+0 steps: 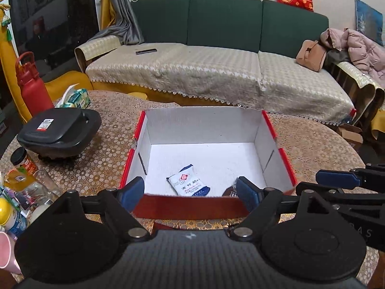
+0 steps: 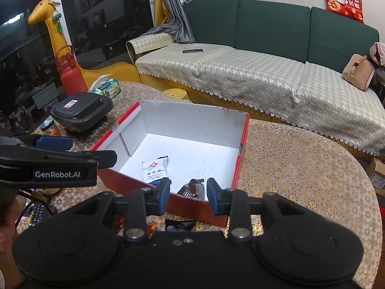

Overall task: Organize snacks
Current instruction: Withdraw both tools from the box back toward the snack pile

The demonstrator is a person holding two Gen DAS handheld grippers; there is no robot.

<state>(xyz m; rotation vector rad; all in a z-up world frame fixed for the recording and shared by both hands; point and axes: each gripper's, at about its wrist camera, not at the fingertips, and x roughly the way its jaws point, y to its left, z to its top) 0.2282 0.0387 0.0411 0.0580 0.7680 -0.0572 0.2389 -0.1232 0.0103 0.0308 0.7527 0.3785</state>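
Note:
A red cardboard box (image 1: pixel 204 125) (image 2: pixel 192 125) with a white inside stands open on the table. On its floor lie a white and blue snack packet (image 1: pixel 189 184) (image 2: pixel 154 169) and a brown snack packet (image 1: pixel 229 192) (image 2: pixel 193 187) near the front wall. My left gripper (image 1: pixel 189 192) hangs over the box's near edge, open wide, with nothing between its fingers; one blue finger (image 2: pixel 55 142) shows at the left of the right wrist view. My right gripper (image 2: pixel 189 193) hovers at the box's near right corner, jaws drawn in with nothing between them. Its finger (image 1: pixel 336 179) is outside the box's right wall.
A black lidded container (image 1: pixel 60 130), a red bottle (image 1: pixel 33 84) and a tissue pack (image 1: pixel 74 97) stand left of the box. Jars and cups (image 1: pixel 21 163) crowd the near left. More wrappers (image 2: pixel 180 224) lie before the box. A sofa (image 1: pixel 216 72) is behind the patterned table (image 1: pixel 324 149).

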